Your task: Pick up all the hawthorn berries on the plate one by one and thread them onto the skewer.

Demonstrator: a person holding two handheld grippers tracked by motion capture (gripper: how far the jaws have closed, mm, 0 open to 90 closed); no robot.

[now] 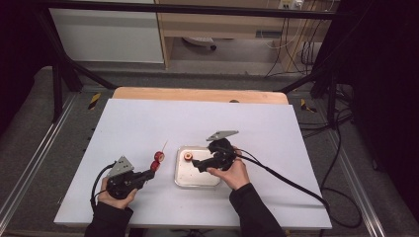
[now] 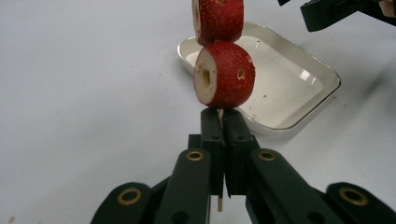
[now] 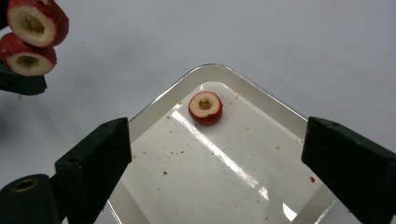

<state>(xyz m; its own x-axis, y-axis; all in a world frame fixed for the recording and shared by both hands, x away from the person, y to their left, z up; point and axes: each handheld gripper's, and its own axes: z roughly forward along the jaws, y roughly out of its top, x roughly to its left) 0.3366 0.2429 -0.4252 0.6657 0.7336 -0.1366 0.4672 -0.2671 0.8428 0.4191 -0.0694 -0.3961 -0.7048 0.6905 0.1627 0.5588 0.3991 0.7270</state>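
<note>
My left gripper (image 1: 148,173) is shut on a thin wooden skewer (image 2: 219,114) that carries two red fruit pieces (image 2: 224,74), one above the other. In the high view the skewered fruit (image 1: 158,159) stands just left of the tray, with the stick's tip pointing up and away. A shallow metal tray (image 1: 179,177) lies at the table's middle. One red fruit slice (image 3: 205,108) with a pale hollow centre rests in the tray's far corner. My right gripper (image 1: 196,163) hangs over the tray, open, with the slice ahead of its jaws and nothing between them.
The white table top (image 1: 148,123) has a wooden board edge (image 1: 197,94) behind it. Cables (image 1: 291,180) trail from the right gripper across the table's right side. Small red crumbs dot the tray floor (image 3: 187,186).
</note>
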